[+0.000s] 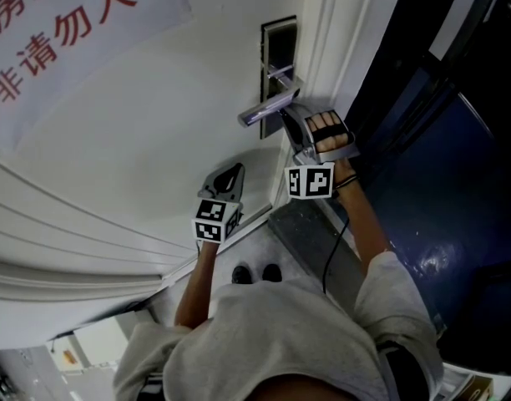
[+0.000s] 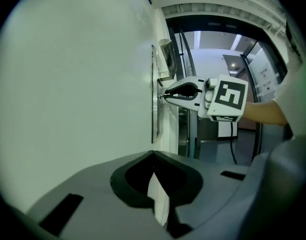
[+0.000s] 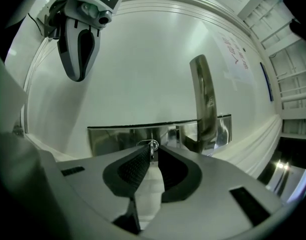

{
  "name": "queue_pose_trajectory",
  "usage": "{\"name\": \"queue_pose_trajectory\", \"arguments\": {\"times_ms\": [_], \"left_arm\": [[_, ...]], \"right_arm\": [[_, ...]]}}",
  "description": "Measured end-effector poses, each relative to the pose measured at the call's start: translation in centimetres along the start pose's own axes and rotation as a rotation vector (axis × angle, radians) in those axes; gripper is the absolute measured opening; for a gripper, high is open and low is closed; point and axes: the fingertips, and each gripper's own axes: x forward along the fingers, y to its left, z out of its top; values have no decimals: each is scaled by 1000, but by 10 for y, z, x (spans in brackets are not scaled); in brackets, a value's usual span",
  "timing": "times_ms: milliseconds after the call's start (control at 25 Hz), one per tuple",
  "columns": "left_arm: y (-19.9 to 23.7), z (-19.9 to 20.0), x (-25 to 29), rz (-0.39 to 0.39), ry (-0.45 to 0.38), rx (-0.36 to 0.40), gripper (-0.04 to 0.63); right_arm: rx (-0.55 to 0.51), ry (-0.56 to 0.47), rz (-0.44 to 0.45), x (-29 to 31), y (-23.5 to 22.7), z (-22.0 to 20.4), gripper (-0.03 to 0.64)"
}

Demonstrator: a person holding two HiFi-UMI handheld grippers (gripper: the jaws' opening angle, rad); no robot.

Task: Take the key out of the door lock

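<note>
A small metal key (image 3: 152,146) with a ring sticks out of the steel lock plate (image 3: 113,136) on the white door, just left of the lever handle (image 3: 205,104). My right gripper (image 3: 151,151) is shut on the key, its tips meeting around it right at the plate. In the head view the right gripper (image 1: 290,124) sits under the handle (image 1: 268,107) and hides the key. My left gripper (image 1: 235,172) hangs lower, close to the door, away from the lock. The left gripper view shows its jaws (image 2: 153,154) shut on nothing.
A paper notice (image 1: 63,23) with red characters hangs on the door at upper left. The white door frame (image 1: 339,23) runs right of the lock, with a dark blue surface (image 1: 456,182) beyond it. A black cable (image 1: 331,253) trails from the right gripper.
</note>
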Motion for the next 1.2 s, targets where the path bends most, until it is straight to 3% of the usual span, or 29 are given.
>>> {"name": "queue_pose_trajectory", "arguments": {"times_ms": [240, 1200], "left_arm": [[0, -3, 1, -8, 8, -8, 18], [-14, -1, 7, -41, 1, -13, 18]], "right_arm": [[-33, -3, -30, 1, 2, 1, 35], [-60, -9, -13, -11, 2, -2, 29]]}}
